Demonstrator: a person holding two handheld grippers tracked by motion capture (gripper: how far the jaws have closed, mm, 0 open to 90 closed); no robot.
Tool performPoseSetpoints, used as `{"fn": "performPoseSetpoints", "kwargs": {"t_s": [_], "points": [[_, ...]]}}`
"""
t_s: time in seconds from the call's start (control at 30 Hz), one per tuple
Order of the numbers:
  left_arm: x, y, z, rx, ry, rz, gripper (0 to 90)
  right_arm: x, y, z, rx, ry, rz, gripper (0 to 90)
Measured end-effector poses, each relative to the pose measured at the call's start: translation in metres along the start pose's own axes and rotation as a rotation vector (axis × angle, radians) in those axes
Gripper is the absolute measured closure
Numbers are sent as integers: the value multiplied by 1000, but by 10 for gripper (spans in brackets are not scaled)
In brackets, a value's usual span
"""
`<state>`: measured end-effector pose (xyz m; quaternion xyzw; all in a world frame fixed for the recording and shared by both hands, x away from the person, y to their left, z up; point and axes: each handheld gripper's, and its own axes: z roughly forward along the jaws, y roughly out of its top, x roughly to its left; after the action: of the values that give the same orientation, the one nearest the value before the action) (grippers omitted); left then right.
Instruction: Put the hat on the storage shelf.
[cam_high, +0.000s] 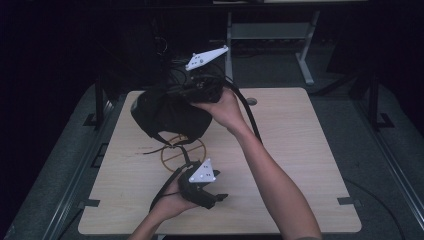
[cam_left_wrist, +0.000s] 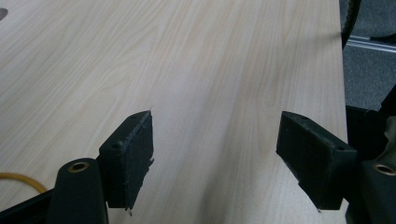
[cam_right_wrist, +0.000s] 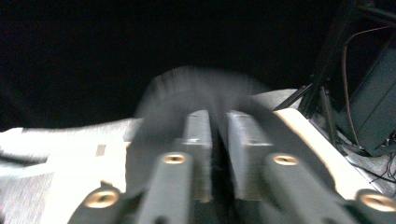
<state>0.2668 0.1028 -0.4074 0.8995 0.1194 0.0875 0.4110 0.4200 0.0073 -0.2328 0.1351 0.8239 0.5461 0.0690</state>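
Note:
A black fabric bag lies slumped at the back left of the wooden table. My right gripper reaches into its upper right side, held by a hand from the right. In the right gripper view my right gripper is blurred, its jaws a narrow gap apart, with the dark bag just ahead; whether fabric lies in the gap I cannot tell. My left gripper rests near the front edge, pointing right. Its jaws stand wide open over bare wood.
A thin yellow ring with a cord lies on the table in front of the bag; a bit of yellow cord shows by the left jaw. A black cable trails past the right wrist. Dark frames and a desk stand behind the table.

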Motion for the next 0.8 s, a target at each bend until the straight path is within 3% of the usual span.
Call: {"fn": "performPoseSetpoints", "kwargs": {"t_s": [0.13, 0.3, 0.6, 0.67, 0.8], "points": [[-2, 0, 1, 0, -6, 11, 270, -2, -2, 10, 14, -15, 62, 496], [-1, -1, -1, -10, -1, -1, 270, -5, -12, -1, -11, -13, 85, 429], [3, -2, -6, -19, 19, -15, 270, -8, -28, -25, 20, -33, 99, 371], [3, -3, -6, -20, 20, -22, 269, -8, -32, -34, 1, -6, 123, 354], [4, -3, -5, -26, 9, -34, 269, -3, -34, -41, 12, -28, 84, 327]]}}
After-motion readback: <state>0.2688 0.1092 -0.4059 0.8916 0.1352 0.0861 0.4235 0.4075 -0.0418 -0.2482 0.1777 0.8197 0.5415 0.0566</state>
